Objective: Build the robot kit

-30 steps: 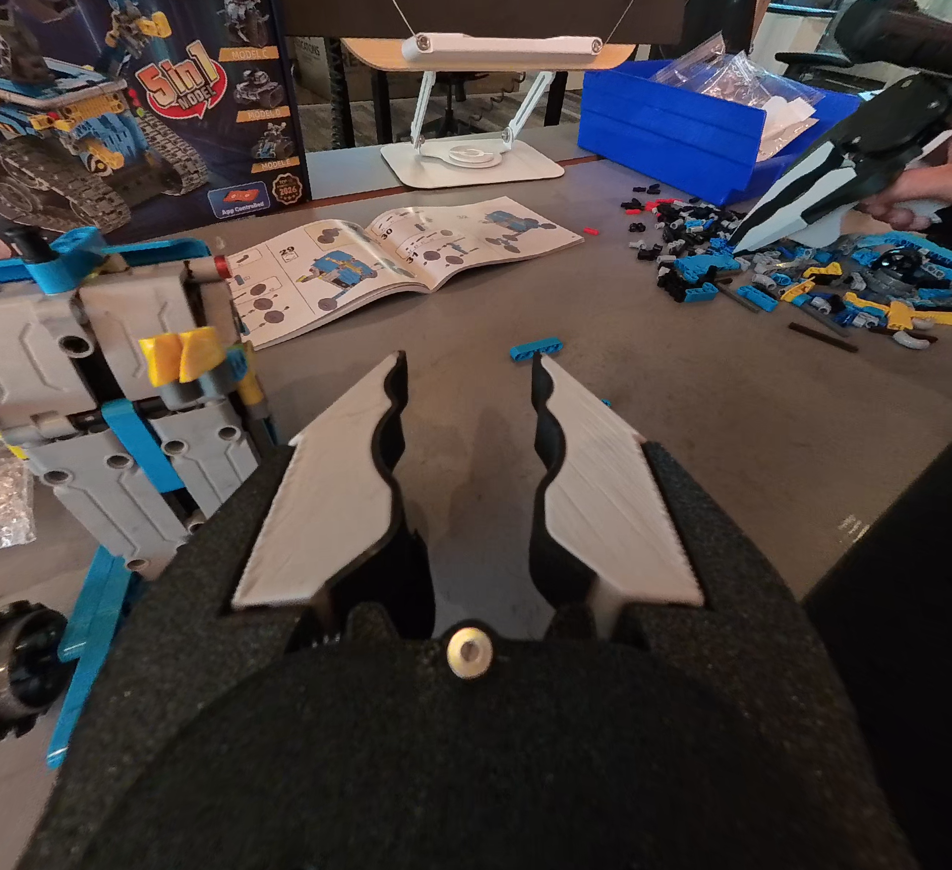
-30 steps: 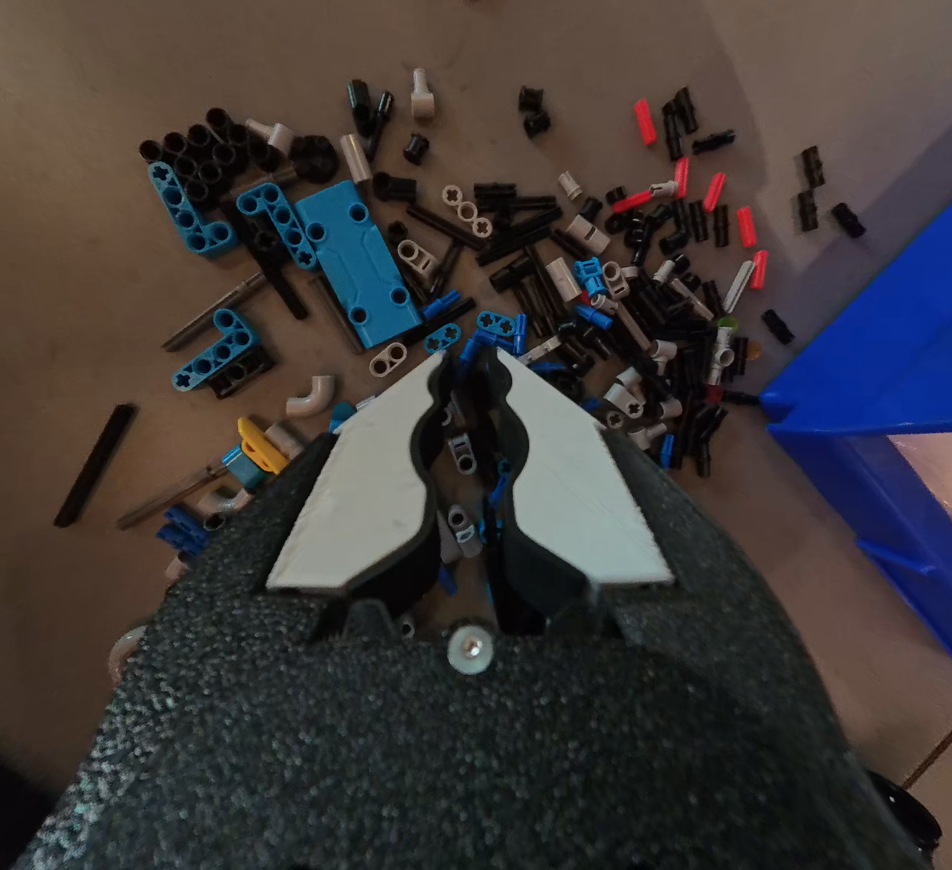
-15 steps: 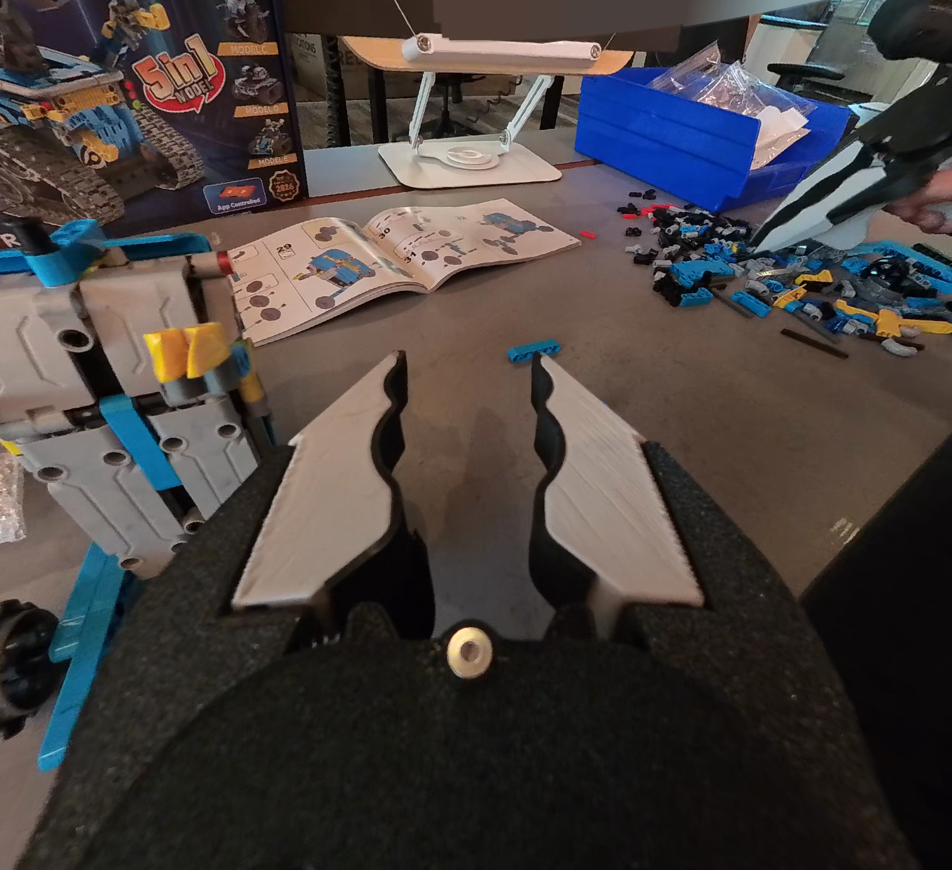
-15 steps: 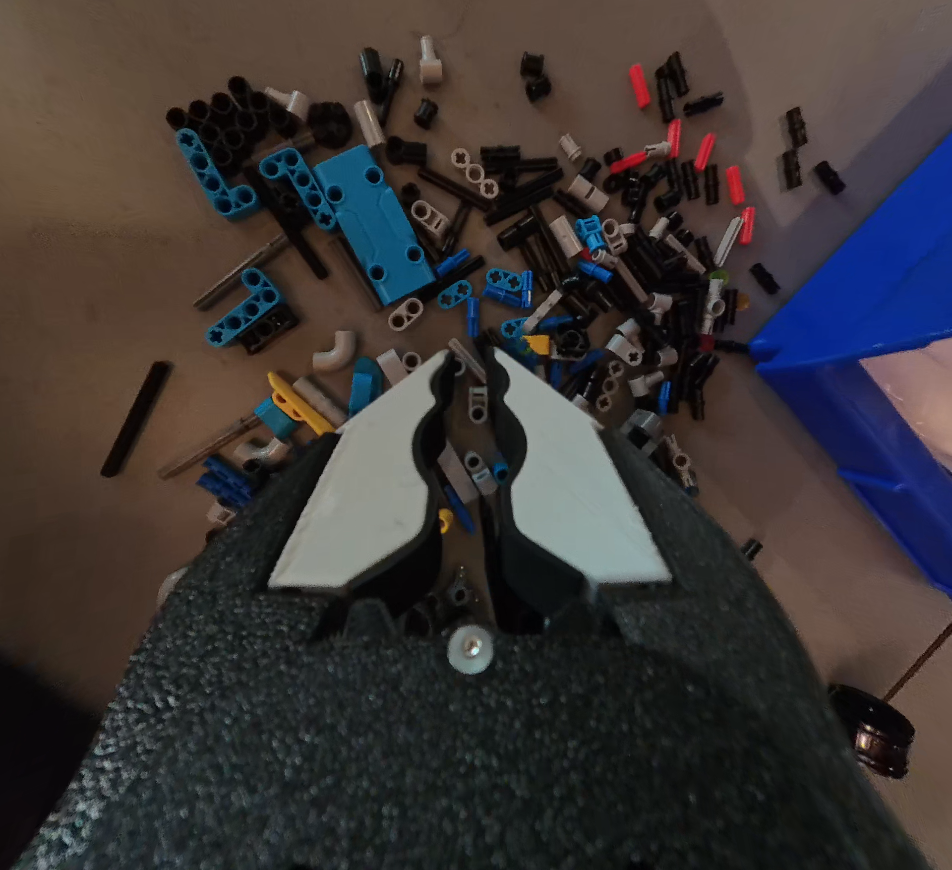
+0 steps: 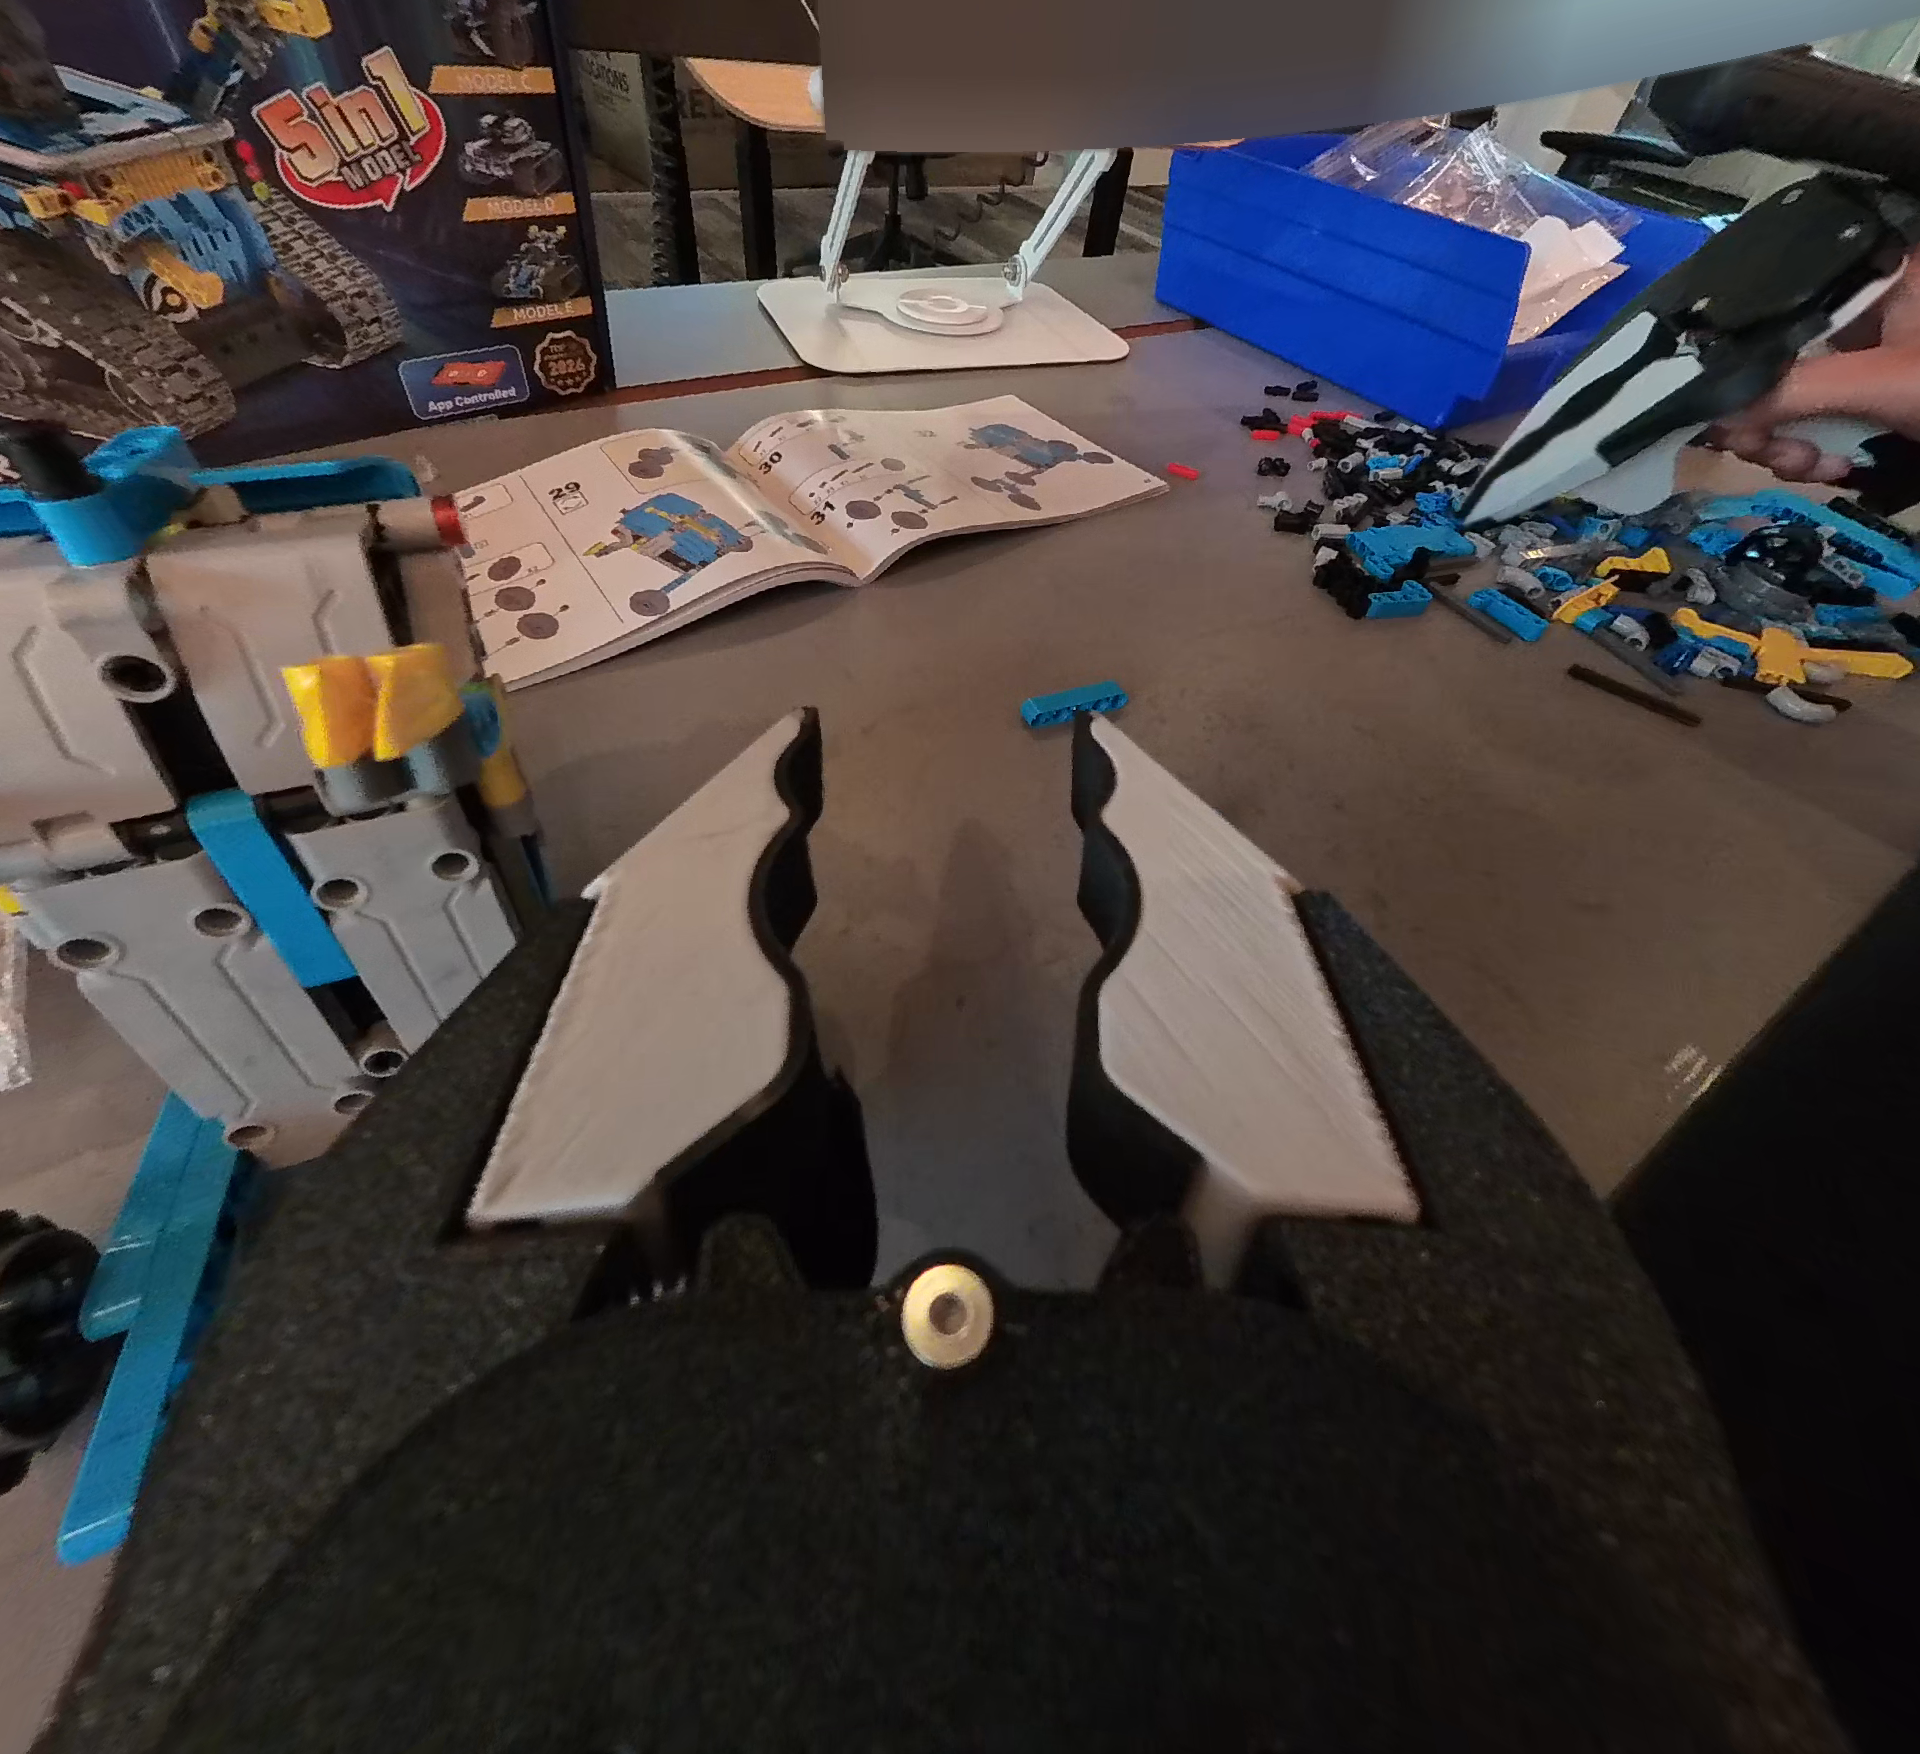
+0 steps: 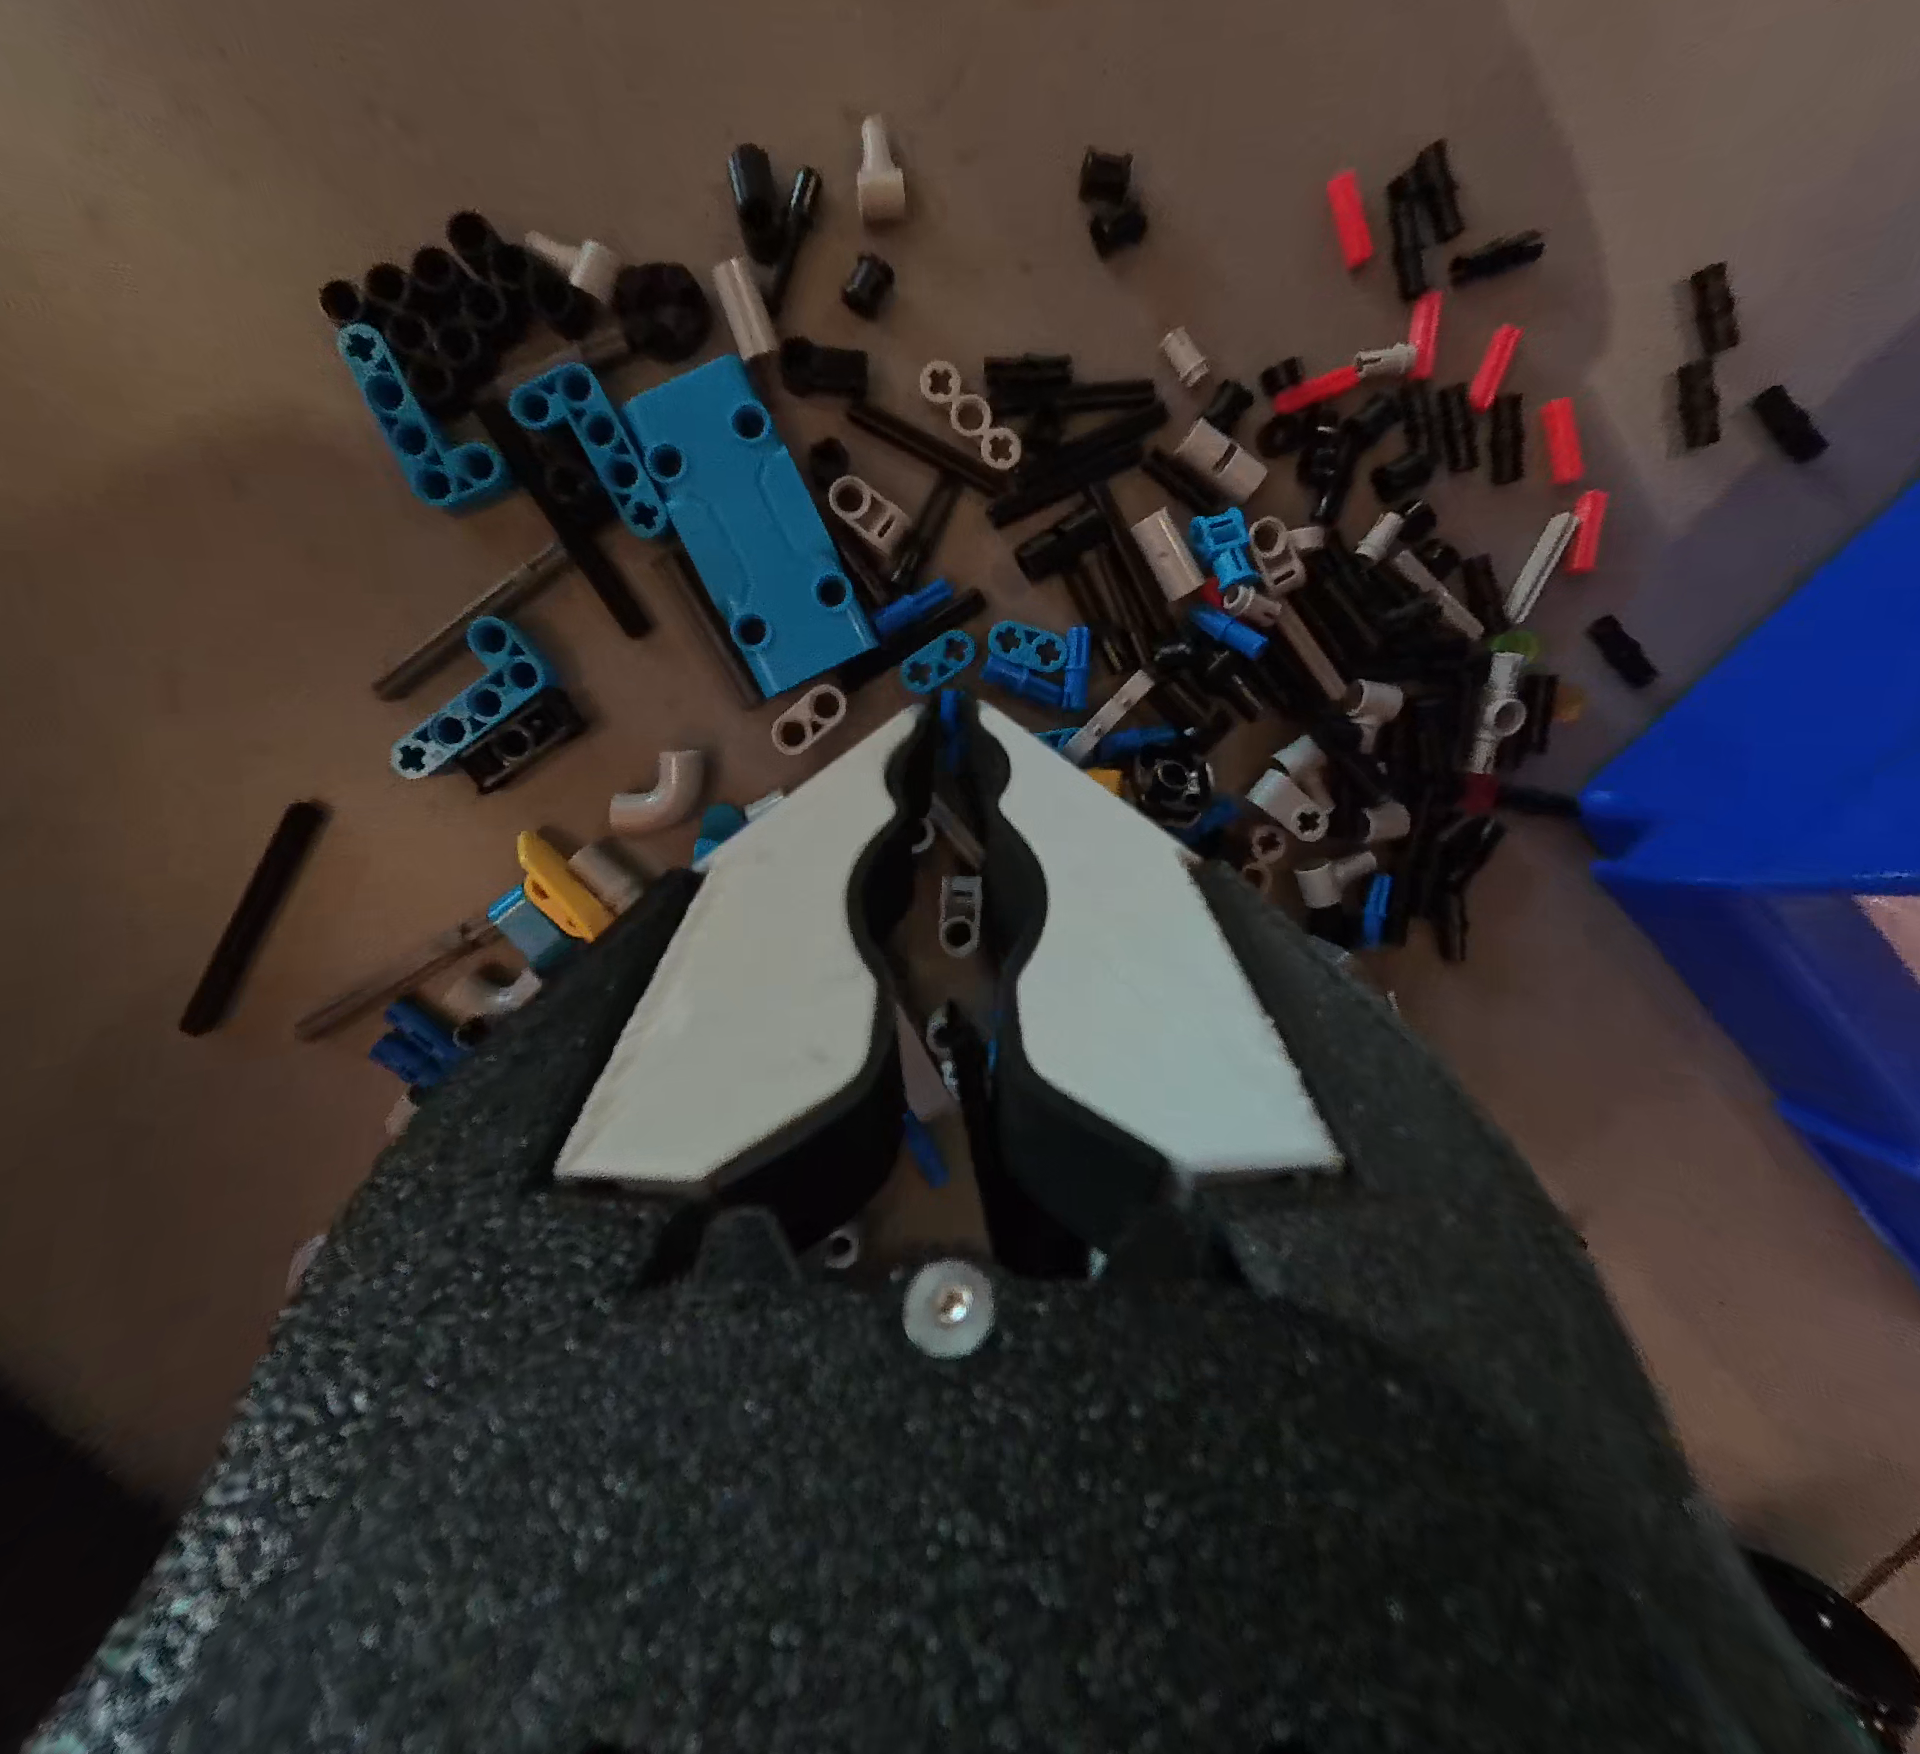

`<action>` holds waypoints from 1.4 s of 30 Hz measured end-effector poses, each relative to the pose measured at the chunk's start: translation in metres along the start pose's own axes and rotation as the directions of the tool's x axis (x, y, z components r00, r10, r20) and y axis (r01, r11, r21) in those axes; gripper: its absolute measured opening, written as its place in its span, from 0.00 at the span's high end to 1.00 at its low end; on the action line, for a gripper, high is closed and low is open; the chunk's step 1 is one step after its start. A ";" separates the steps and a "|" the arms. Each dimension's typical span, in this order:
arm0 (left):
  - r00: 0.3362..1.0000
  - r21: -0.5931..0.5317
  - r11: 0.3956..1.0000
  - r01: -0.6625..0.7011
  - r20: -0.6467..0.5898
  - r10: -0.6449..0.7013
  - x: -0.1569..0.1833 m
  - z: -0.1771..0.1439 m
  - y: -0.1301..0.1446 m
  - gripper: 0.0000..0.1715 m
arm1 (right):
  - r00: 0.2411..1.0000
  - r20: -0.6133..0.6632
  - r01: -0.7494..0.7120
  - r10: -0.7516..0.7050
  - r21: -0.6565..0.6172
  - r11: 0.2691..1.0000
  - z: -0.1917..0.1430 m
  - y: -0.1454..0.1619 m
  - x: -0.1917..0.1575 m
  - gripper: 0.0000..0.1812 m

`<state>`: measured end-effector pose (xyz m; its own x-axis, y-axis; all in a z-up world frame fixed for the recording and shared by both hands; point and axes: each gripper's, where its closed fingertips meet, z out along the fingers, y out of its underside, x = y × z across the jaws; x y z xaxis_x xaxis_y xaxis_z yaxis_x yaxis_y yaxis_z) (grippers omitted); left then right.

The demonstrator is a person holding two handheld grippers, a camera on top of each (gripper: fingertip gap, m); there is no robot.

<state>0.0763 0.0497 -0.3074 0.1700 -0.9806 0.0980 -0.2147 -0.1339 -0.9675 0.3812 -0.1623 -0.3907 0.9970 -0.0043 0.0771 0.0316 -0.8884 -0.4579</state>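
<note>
- Left gripper [image 5: 943,733]: jaws spread wide, nothing between them, only bare table [image 5: 1351,873] under the gap. Its body fills the lower half of the left wrist view.
- Small blue beam [image 5: 1072,703] lies just beyond the right fingertip; touching or apart, can't tell.
- Grey-and-blue model [image 5: 239,769] at centre left, cut off by the frame edge; lower part hidden behind the gripper body.
- Open booklet [image 5: 790,520] upper centre, toy box [image 5: 281,125] upper left behind it.
- Right gripper [image 6: 948,717]: tips nearly together on a thin blue pin [image 6: 950,730], pinched at the very ends; most of the pin hidden by the fingers, blurry.
- Parts pile [image 6: 1143,541] fills the upper half of the right wrist view; pieces under the gripper are covered.
- Blue bin [image 6: 1787,769] at right edge, cut off.
- Left wrist view, upper right: right gripper [image 5: 1496,499] w/ tips down at the pile, a hand [image 5: 1808,416] partly out of frame.
</note>
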 end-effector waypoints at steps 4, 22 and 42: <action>1.000 -0.002 1.000 0.005 -0.003 -0.005 0.000 0.000 0.000 0.72 | 0.999 0.035 0.007 -0.006 -0.017 1.000 -0.005 -0.002 -0.007 0.98; 0.999 0.009 0.999 0.037 -0.012 -0.037 -0.002 0.000 -0.001 0.72 | 0.851 0.390 0.269 -0.351 0.251 0.930 0.044 -0.123 -0.252 0.97; 1.000 0.021 1.000 0.020 -0.022 -0.020 0.002 0.000 -0.003 0.72 | 0.897 -0.123 -0.391 0.425 0.232 0.891 -0.098 0.092 0.002 0.83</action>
<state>0.0774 0.0481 -0.3045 0.1535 -0.9806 0.1218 -0.1909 -0.1504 -0.9700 0.3788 -0.2895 -0.3460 0.8987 -0.4381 -0.0168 -0.3451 -0.6833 -0.6434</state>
